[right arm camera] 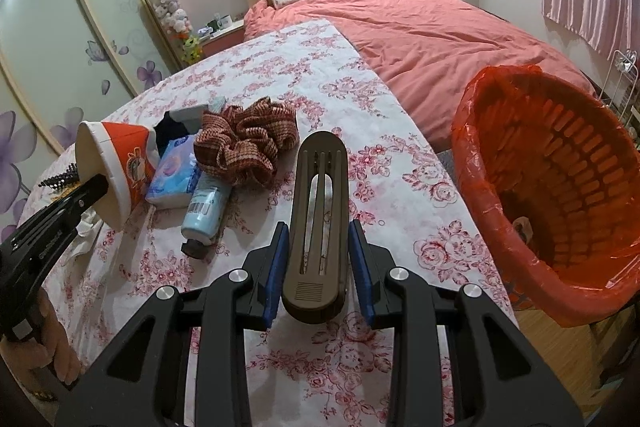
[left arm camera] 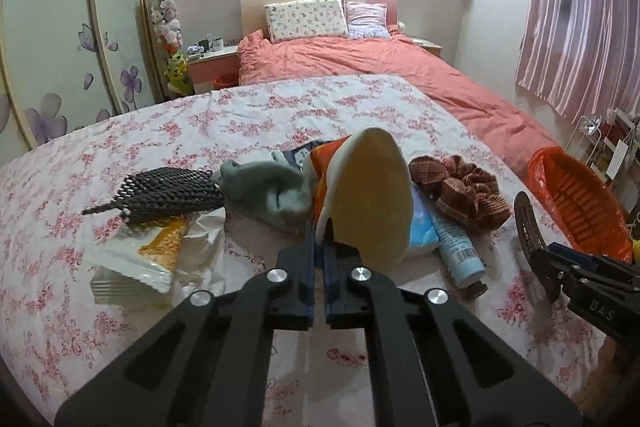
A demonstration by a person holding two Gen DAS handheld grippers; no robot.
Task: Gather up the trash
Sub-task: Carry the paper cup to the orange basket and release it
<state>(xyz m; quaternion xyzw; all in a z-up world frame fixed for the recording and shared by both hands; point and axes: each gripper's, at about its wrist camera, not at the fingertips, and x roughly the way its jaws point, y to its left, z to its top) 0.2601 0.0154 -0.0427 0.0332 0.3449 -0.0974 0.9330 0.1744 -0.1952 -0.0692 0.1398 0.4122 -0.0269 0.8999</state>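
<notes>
Between left gripper (left arm camera: 320, 227) pads: paper cup (left arm camera: 368, 195) rim, pinched.

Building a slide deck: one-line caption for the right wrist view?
Right gripper holds a brown clip beside the orange bin.

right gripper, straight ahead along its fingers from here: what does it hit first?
The right gripper holds a brown clip that leads. Past its tip lies bare flowered tablecloth; the scrunchie sits just left of the line. Probably the cloth first, though depth is unclear.
</notes>
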